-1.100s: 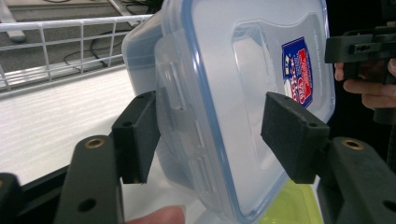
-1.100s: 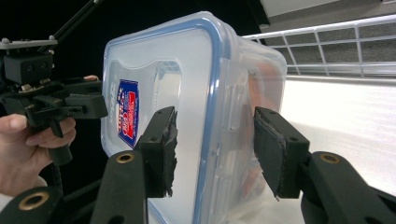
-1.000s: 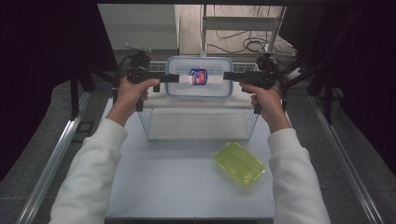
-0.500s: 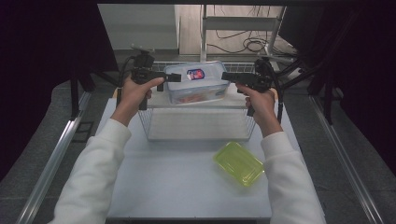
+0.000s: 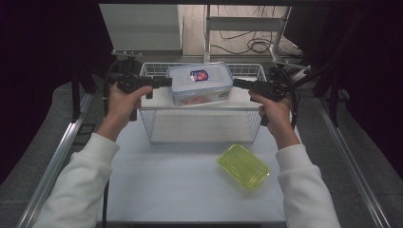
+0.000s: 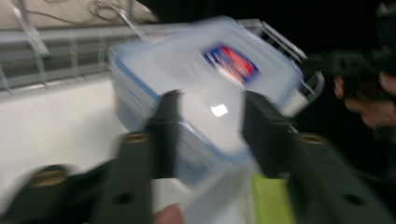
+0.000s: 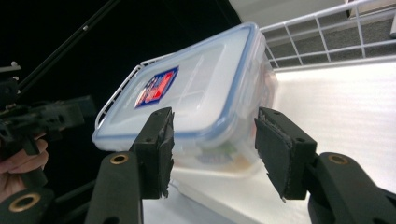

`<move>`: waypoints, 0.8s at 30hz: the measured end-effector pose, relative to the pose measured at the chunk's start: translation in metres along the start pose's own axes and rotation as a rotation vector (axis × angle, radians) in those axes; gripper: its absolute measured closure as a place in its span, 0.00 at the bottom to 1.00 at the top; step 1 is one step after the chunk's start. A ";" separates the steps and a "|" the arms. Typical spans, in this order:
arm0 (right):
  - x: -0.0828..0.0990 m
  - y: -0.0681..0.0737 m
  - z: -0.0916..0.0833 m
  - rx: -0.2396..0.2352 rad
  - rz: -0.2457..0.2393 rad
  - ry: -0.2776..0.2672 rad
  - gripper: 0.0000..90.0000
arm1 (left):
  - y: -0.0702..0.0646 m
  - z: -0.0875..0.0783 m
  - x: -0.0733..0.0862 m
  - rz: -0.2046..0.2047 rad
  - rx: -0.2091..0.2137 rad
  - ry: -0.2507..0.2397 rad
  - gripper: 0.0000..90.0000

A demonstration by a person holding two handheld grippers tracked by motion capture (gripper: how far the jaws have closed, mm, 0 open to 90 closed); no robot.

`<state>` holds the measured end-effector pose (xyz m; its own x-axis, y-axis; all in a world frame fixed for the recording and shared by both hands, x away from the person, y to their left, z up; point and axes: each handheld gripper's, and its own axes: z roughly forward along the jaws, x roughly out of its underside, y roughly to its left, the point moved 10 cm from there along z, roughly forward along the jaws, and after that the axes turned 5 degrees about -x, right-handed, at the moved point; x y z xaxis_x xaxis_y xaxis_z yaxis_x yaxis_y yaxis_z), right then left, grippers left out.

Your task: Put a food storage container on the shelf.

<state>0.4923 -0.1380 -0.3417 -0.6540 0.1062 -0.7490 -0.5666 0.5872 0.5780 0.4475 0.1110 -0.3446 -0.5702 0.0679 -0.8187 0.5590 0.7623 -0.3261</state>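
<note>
Container first: a clear lidded box with a red-and-blue sticker sits tilted at the top of the wire basket, one end raised. Left gripper meets its left end, its fingers having just been closing around the lid edge (blur hides whether they actually press). Right gripper straddles the other end, fingers spread and apart from the plastic. Step in hand looks like lifting it; next, both ends need firm clamping. Yellow lid lies on the counter.
</note>
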 end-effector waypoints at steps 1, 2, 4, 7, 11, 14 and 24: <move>0.002 0.000 -0.002 0.000 -0.007 -0.001 0.51 | -0.004 -0.001 0.007 0.010 0.018 0.016 0.87; 0.003 0.000 -0.005 0.001 -0.007 -0.001 0.51 | -0.010 0.000 0.015 0.018 0.044 0.030 0.92; 0.007 0.001 -0.009 -0.003 -0.015 0.004 0.51 | -0.018 0.002 0.029 0.046 0.072 0.058 0.98; 0.014 0.002 -0.015 0.001 -0.034 0.018 0.51 | -0.026 0.010 0.043 0.083 0.087 0.094 1.00; 0.025 0.002 -0.019 -0.002 -0.051 0.033 0.50 | -0.027 0.024 0.052 0.091 0.075 0.121 1.00; 0.032 0.002 -0.019 -0.002 -0.063 0.050 0.49 | -0.022 0.032 0.051 0.082 0.054 0.118 1.00; 0.050 -0.002 -0.022 -0.006 -0.088 0.083 0.48 | -0.005 0.039 0.045 0.028 0.030 0.098 1.00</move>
<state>0.4495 -0.1511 -0.3736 -0.6407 -0.0130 -0.7676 -0.6264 0.5869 0.5130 0.4429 0.0852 -0.3982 -0.6096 0.1522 -0.7780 0.5921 0.7400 -0.3192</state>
